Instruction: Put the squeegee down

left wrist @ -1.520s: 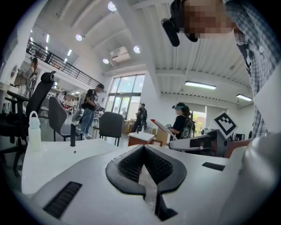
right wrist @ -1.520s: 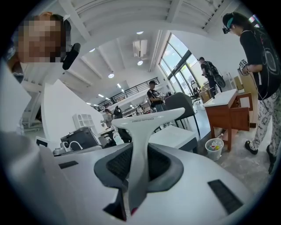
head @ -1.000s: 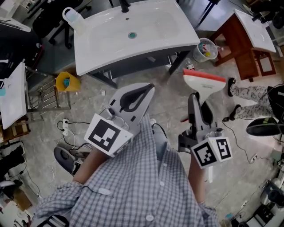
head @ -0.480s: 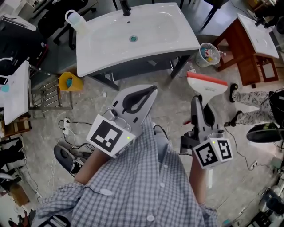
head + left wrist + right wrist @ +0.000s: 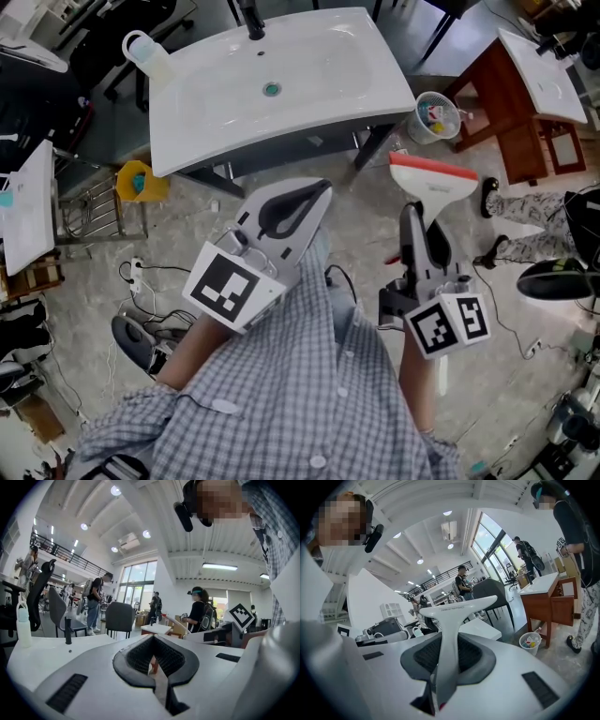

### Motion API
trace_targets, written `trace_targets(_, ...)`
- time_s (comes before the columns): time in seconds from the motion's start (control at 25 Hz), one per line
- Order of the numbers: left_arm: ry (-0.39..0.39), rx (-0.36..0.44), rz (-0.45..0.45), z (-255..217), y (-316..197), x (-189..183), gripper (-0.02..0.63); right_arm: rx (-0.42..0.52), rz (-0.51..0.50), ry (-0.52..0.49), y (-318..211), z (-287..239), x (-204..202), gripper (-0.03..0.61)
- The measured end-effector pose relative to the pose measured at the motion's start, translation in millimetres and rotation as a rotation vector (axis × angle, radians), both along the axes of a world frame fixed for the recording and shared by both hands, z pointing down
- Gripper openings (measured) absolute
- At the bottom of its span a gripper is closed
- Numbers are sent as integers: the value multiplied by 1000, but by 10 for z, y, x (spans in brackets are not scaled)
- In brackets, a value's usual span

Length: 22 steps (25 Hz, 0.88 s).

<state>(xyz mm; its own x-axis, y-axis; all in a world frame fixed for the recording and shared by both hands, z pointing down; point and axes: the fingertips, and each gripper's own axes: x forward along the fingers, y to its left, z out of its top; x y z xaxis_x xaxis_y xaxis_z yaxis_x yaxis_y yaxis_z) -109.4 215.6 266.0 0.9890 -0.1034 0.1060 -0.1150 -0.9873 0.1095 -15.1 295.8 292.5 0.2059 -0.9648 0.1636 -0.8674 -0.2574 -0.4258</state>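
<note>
Before the sink's (image 5: 309, 114) front edge, right tongs (image 5: 418, 214) grip the squeegee (image 5: 433, 178).

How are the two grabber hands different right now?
The right gripper is clamped on the handle of the squeegee; the left gripper holds nothing. The left gripper's jaws meet at the tips, while the right gripper's jaws sit apart with the handle between them. Both are grey and carry a marker cube.
</note>
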Motion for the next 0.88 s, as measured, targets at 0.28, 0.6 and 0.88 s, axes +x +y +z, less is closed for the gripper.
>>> trace_targets(0.28, -5, -31, 13, 53, -290, 373, 2, -32, 5, -4, -291, 64, 340, 69)
trace_targets(0.6, -16, -39, 20, 52, -764, 743, 2, -40, 16, -9, -730, 43, 713, 68)
trace_targets(0.88, -14, -41, 11, 17, -1217, 993, 2, -38, 8, -10, -1185, 0, 974, 69)
